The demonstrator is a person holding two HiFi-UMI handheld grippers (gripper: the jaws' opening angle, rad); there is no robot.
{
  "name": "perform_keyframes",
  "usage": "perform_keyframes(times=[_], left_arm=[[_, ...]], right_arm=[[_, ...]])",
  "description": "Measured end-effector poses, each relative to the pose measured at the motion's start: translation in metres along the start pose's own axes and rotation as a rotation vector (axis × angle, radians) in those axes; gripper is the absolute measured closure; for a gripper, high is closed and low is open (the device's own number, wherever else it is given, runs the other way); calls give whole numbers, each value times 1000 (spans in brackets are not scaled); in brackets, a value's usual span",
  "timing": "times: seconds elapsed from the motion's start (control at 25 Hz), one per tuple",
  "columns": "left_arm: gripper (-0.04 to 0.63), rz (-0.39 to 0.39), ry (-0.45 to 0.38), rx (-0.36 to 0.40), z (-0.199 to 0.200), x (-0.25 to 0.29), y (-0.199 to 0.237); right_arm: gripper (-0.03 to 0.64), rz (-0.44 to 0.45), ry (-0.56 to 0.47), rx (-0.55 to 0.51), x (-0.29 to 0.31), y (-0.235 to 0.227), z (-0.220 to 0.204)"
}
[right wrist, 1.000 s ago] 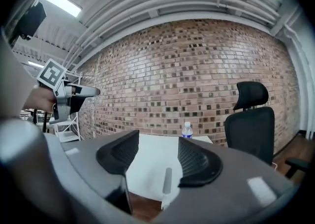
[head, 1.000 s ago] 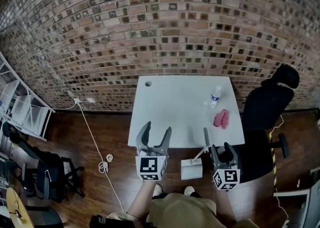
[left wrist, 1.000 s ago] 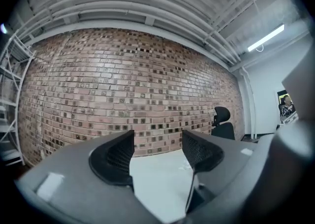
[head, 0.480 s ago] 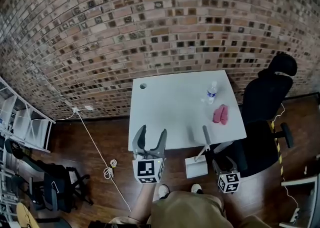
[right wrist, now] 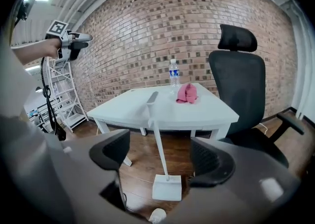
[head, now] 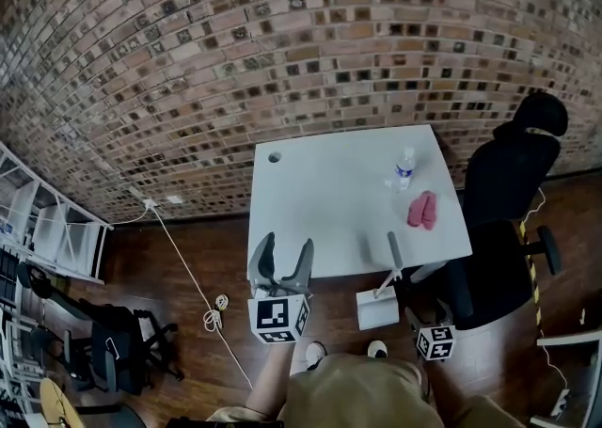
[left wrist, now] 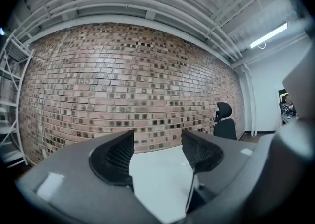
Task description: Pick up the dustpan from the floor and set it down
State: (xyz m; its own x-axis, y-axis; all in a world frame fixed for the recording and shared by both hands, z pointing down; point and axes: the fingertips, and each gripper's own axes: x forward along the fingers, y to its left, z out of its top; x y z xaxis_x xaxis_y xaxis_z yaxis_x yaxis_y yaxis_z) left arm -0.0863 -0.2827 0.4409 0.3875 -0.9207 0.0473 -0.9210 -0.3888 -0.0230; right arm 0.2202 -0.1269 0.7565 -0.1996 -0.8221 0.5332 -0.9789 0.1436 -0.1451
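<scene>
- The dustpan was on the wooden floor, just in front of the white table. Its white pan lay flat and its long handle stood nearly upright, with the top up by the table's near edge. I couldn't tell whether it touched the table.
- Your right gripper was low, to the right of the pan, tipped down and aimed at the dustpan. Its jaws had just been opening and were spread wide. The handle lined up in the gap between them but sat well ahead, so the pads weren't touching it or holding anything.
- Your left gripper was held level at about tabletop height, off to the left and well away from the dustpan. Its fingers were spread too, with nothing between them but a view of the table and the brick wall.
- On the table's right side stood a water bottle, with a pink cloth near it, closer to you.
- A black office chair was parked beside the table's right edge.
- Your shoes were on the floor, just your side of the pan.
</scene>
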Motion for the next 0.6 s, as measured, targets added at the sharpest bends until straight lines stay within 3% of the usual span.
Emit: perform_keyframes(times=[0.16,0.6], left_arm=[[311,22,20,12,-5,-2,7],[311,88,63,33,-20,-14,22]], right_arm=[[209,25,-46,-39,19,7,-8],[209,60,-30,-14,78,12,-9]])
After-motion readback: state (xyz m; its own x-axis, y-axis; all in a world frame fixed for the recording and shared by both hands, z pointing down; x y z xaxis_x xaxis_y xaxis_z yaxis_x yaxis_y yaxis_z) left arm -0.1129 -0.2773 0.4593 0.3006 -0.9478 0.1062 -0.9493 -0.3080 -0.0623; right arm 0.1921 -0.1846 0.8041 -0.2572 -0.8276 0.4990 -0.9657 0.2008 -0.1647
